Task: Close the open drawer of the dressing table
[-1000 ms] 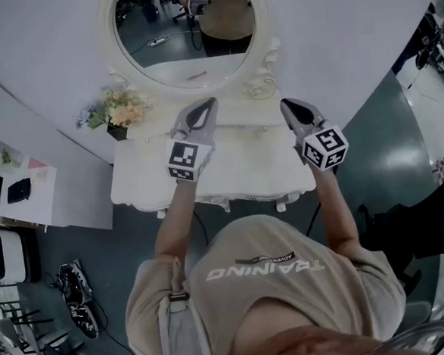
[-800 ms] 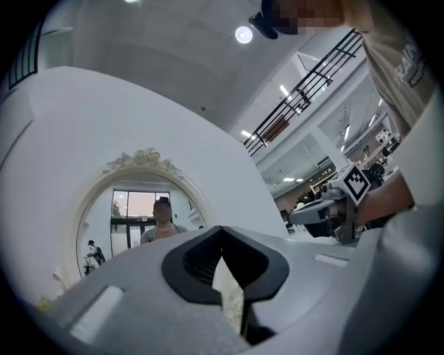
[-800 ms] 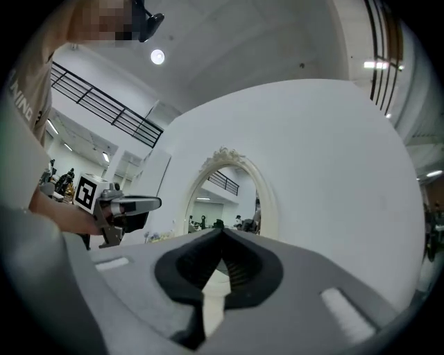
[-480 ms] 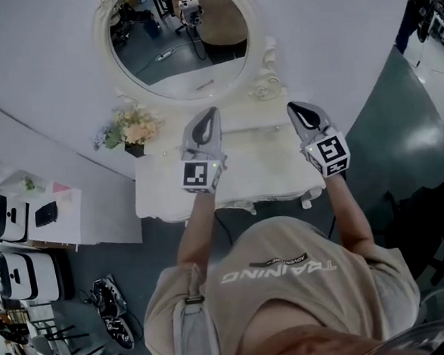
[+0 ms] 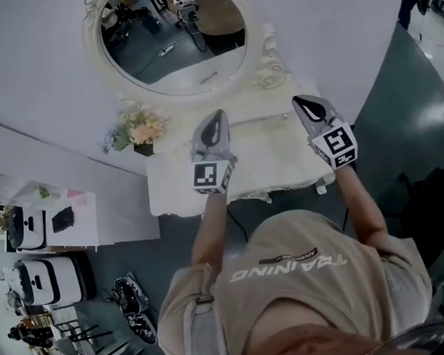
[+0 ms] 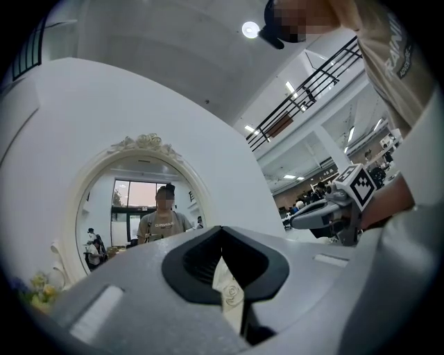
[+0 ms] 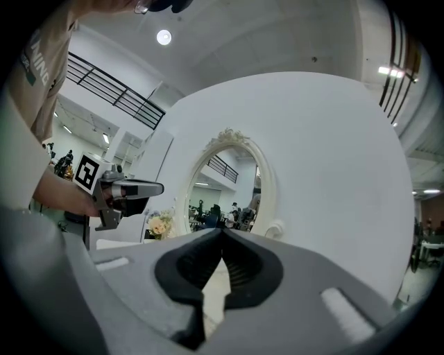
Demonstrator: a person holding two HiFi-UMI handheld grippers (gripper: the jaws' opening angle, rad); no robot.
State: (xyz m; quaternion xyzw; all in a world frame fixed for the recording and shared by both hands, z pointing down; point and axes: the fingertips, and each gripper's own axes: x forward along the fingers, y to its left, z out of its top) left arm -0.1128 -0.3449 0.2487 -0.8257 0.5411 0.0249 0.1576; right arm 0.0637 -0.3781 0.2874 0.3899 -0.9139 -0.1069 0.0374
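**Head view: left gripper [image 5: 216, 114] and right gripper [image 5: 300, 103] closed over the dressing table [image 5: 266, 162]**

At far left a white side shelf [image 5: 73, 217] stands apart from the table; flowers [image 5: 141, 129] sit on the table's left rear corner, below the oval mirror [image 5: 170, 32]; the white table stands against the curved wall, and from this steep angle its drawer cannot be made out; the left gripper hangs above the tabletop's middle, jaws pressed together at the tips; the right gripper, near the table's right end, has its jaws meeting tip to tip as well
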